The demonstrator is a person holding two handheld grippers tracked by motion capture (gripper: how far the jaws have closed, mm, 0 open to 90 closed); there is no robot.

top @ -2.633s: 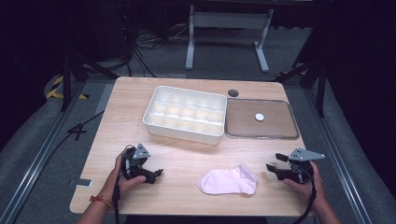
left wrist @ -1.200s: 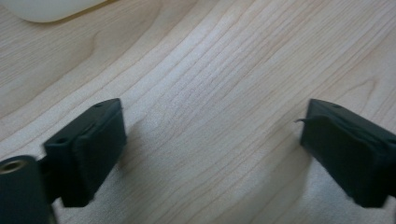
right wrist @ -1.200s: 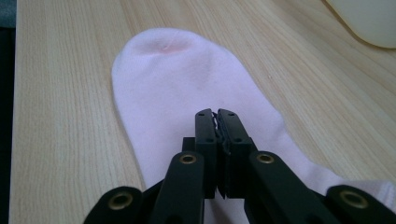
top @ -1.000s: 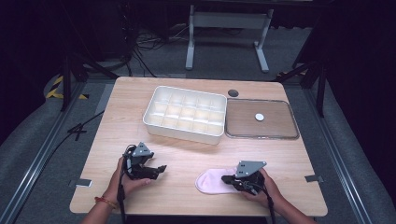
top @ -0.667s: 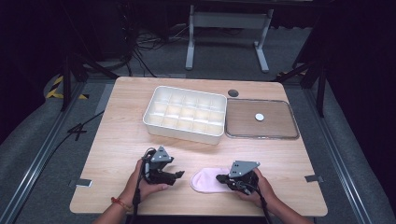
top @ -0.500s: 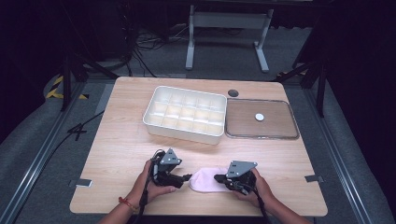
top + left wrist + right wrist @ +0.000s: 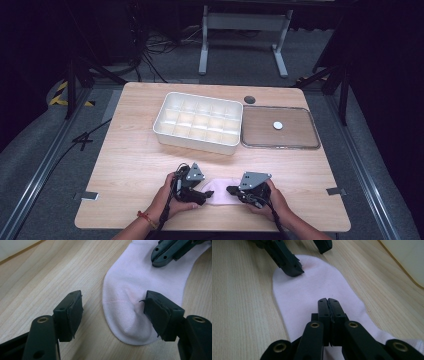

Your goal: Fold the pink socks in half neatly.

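Observation:
A pale pink sock [image 7: 219, 193] lies flat on the wooden table near its front edge. My left gripper [image 7: 114, 306] is open and straddles the sock's toe [image 7: 130, 282]. One pad touches the fabric and the other stands over bare wood. Its jaws have just been closing a little, with the toe partly between them. My right gripper [image 7: 328, 301] is shut and lies on the sock [image 7: 312, 290] from the other end, with no fabric visible between its jaws. Its tip [image 7: 160, 261] rests on the sock opposite the left gripper [image 7: 308, 257]. In the high view both grippers [image 7: 204, 194] [image 7: 231, 190] face each other across the sock.
A white compartment tray [image 7: 192, 142] stands at mid table, its wall also in the gripper views [image 7: 15, 247] [image 7: 409, 257]. A dark flat tray [image 7: 295, 132] with a small white disc [image 7: 278, 125] sits to its right. A round hole [image 7: 249, 99] lies behind them.
The right gripper came from the table's right edge onto the sock. The left hand then moved right until its jaws straddled the sock's toe.

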